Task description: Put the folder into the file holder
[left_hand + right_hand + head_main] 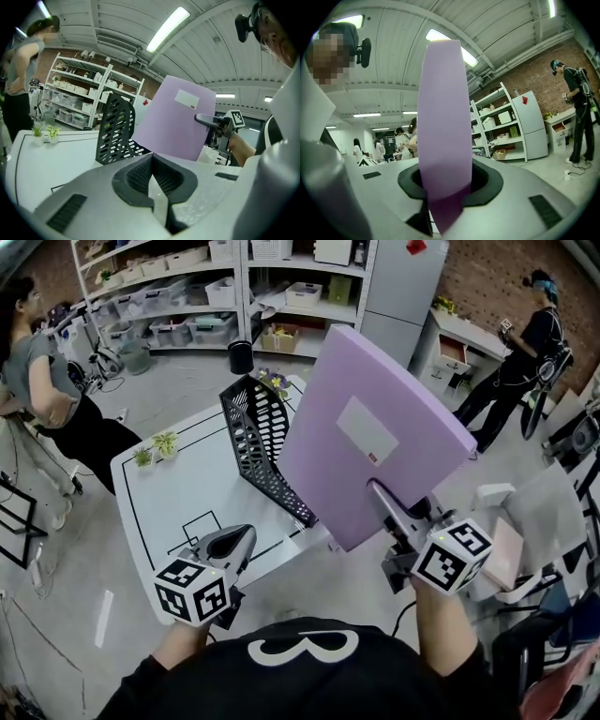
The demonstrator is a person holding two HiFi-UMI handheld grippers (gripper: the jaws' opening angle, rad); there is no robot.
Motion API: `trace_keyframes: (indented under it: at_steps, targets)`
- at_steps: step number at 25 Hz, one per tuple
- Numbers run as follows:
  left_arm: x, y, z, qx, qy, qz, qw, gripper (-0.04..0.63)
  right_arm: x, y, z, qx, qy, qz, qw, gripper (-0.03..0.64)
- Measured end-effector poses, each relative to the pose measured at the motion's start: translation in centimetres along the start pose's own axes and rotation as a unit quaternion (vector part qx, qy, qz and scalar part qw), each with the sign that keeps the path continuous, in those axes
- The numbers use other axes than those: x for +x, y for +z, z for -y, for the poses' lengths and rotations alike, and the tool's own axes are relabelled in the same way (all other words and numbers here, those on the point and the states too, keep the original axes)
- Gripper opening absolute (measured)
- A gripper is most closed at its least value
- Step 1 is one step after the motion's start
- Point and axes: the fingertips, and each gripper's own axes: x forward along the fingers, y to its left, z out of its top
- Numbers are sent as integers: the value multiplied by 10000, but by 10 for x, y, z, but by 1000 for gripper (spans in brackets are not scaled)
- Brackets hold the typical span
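right hand-held gripper [382, 498] clamped on lilac folder [375, 427] bottom edge; folder aloft over desk [178, 493] near-right corner, just beside black file holder [258, 442]. left hand-held gripper [234, 542] closed, empty, not bracing holder. risk: one-edge grip could let folder swing; corner snags mesh, tips holder.

The large flat lilac plastic folder [408, 381] hides part of the black perforated plastic file holder [248, 432] and the white bench's [178, 488] right side. Print on its small white label [367, 430] is too small to read.
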Motion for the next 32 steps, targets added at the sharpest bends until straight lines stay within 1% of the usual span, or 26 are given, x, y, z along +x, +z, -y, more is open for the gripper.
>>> trace_keyframes:
  at_steps: [8,14,17,22,27,32]
  targets:
    - [10,7,-13,-128,279,231,9993,5,48,18,4,-444,467,-101,9979,144]
    - [21,0,-12,-204,478,391,9979,5,73,12,10,-625,769,-215,9948,144]
    - [22,0,-21,-282,584,447,9969,6,94,12,10,-700,875,-296,9933,144]
    - [17,-4,-39,-378,767,472,9952,6,121,5,7,-734,957,-397,9919,144]
    - [12,-5,-47,-398,920,502,9937,6,137,-10,9,-902,914,-562,9901,144]
    - [5,-3,-54,-413,1033,534,9924,5,145,-19,2,-1148,962,-551,9872,144]
